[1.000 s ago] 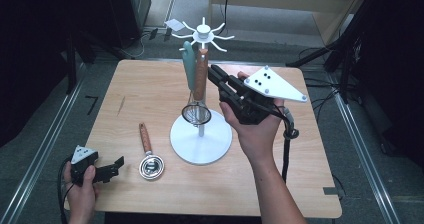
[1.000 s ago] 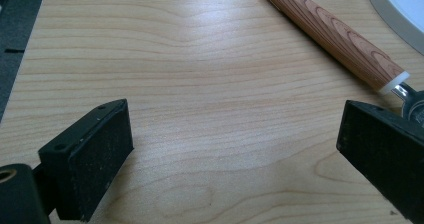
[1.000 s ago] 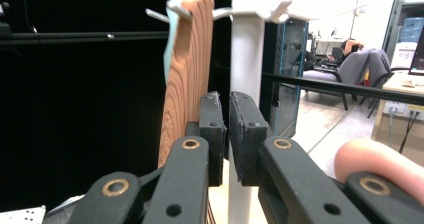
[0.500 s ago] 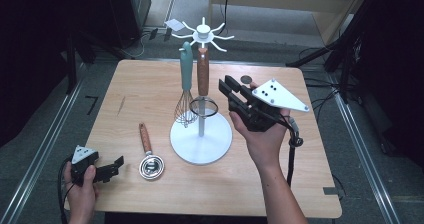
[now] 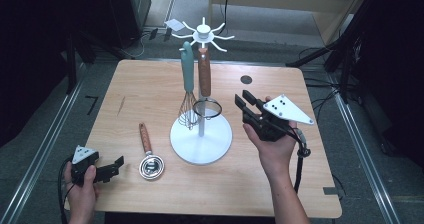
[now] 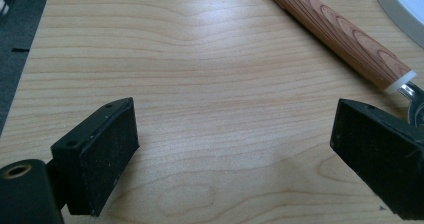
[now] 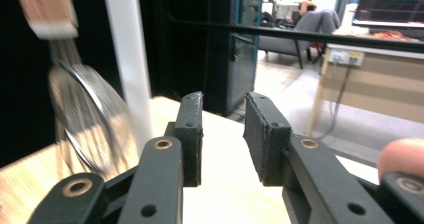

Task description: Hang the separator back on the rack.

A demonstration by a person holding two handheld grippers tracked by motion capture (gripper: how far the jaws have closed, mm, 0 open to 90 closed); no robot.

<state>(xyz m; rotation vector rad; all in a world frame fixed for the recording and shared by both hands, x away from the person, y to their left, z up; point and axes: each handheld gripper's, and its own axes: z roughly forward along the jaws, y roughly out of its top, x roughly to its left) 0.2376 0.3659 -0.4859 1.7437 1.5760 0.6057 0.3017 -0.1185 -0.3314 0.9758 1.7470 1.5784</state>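
A white utensil stand (image 5: pixel 201 134) rises mid-table. From its top hooks hang a teal-handled whisk (image 5: pixel 187 74) and a wooden-handled strainer (image 5: pixel 204 79). My right gripper (image 5: pixel 242 97) hovers just right of the stand, apart from the strainer. Its jaws have just been opening and nothing is between them. In the right gripper view the gripper (image 7: pixel 222 134) points past the stand's pole (image 7: pixel 127 59), with the blurred strainer (image 7: pixel 85 119) at left. My left gripper (image 5: pixel 116 167) rests open at the front left, and in its own view (image 6: pixel 235 154) it holds nothing.
A wooden-handled metal scoop (image 5: pixel 147 154) lies flat between the left gripper and the stand's base, and its handle (image 6: pixel 340 34) is at the upper right in the left gripper view. A dark round hole (image 5: pixel 245 79) marks the table's far right. Dark equipment surrounds the table.
My right gripper has let go of the strainer's wooden handle, dropped and drawn back to the right of the stand. The strainer now hangs on the stand. The left hand stayed put.
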